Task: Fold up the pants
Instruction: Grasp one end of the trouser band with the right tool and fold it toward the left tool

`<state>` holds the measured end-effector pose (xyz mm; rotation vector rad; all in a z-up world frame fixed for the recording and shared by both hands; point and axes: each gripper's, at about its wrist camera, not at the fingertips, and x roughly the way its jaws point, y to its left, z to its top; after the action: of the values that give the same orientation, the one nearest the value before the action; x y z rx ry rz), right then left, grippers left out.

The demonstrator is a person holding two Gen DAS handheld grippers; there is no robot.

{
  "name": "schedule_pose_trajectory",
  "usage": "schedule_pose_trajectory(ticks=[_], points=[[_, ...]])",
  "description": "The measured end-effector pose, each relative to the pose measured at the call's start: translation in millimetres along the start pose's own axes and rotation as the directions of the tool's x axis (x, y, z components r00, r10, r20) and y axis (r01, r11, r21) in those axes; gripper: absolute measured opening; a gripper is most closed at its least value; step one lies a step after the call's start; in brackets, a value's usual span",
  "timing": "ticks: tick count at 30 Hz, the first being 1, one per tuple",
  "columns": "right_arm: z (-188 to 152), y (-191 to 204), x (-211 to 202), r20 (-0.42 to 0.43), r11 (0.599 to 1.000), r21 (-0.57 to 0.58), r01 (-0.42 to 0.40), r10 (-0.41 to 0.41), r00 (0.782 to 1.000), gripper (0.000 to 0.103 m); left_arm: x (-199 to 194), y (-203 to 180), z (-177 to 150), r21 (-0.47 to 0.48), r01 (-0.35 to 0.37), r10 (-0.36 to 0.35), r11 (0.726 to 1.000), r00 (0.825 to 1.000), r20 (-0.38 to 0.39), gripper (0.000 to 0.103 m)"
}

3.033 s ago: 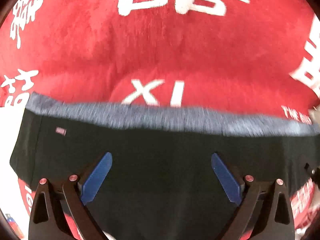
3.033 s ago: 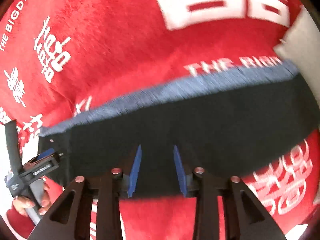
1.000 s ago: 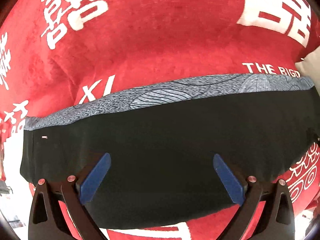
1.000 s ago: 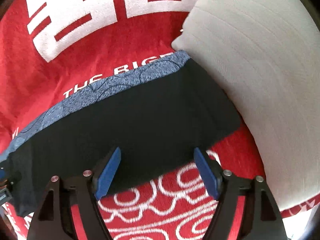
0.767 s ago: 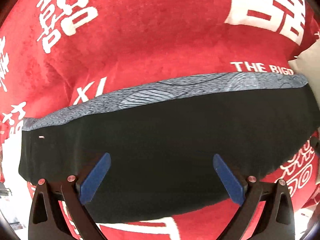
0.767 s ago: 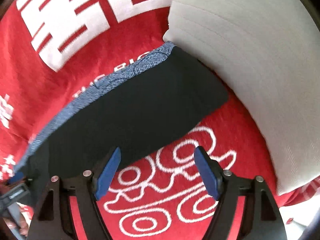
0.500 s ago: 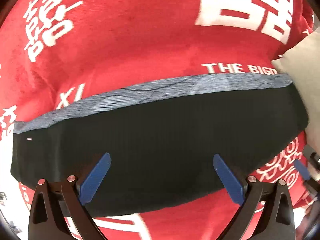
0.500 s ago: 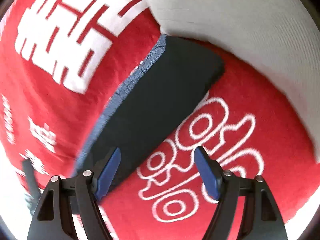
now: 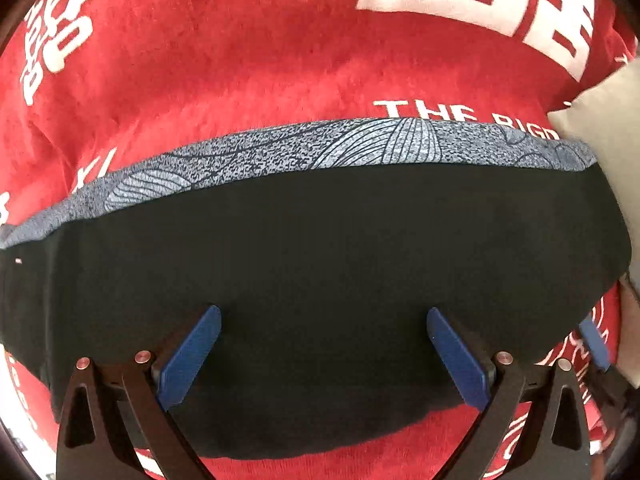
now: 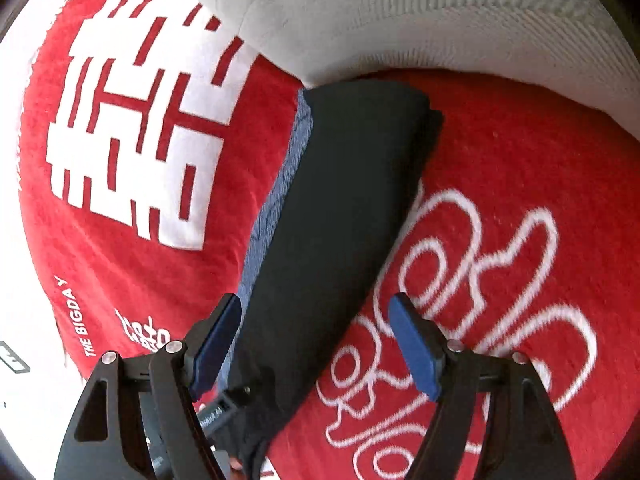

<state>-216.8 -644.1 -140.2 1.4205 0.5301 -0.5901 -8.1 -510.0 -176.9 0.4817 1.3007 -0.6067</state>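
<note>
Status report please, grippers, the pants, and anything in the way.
Left gripper open above the pants. Right gripper open, nothing held. Pants folded into a flat band on the red blanket. Grey pillow butts one end.

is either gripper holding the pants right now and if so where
Neither. The left gripper and right gripper both stand open above the folded pants, pads clear of the cloth.

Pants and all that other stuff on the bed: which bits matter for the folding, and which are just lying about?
Part of the job:
- black pants, folded into a long strip
- left tongs, open above them
- right tongs, open at one end

Just lying about:
- red blanket underneath
- grey pillow
</note>
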Motion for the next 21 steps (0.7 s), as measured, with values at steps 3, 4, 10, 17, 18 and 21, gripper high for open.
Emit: schedule_pose_trajectory(ticks=[3,4,10,17,18,21], points=[[7,2,4,0.042,1.000,-0.010,-0.008,0.009,0.999,0.079,1,-1,-1,0.001,-0.002,0.002,1.000,1.000,0.007,0.103],[10,3,7,0.053,1.000,-0.012,-0.007,0.008,0.999,0.080,1,-1,-1,0.002,-0.002,0.002,1.000,1.000,0.008,0.103],[21,13,21,0.108,0.999,-0.036,0.010,-0.006,0.994,0.082,0,-1,-7,0.003,0.000,0.000,1.000,1.000,0.025,0.103],[35,19,29,0.016,0.977,-0.039,0.212,-0.211,0.977,0.017,-21,-7,-7,0.020,-0.001,0.000,1.000,0.998,0.058,0.073],[35,24,27,0.018,0.970,-0.079,0.230,-0.230,0.973,0.016,-25,-8,-8,0.029,0.013,-0.015,0.999,0.997,0.069,0.070],[30,53,19,0.053,0.938,-0.219,0.268,-0.263,0.963,0.015,-33,-10,-10,0.067,0.076,-0.082,0.995,0.992,0.094,0.056]])
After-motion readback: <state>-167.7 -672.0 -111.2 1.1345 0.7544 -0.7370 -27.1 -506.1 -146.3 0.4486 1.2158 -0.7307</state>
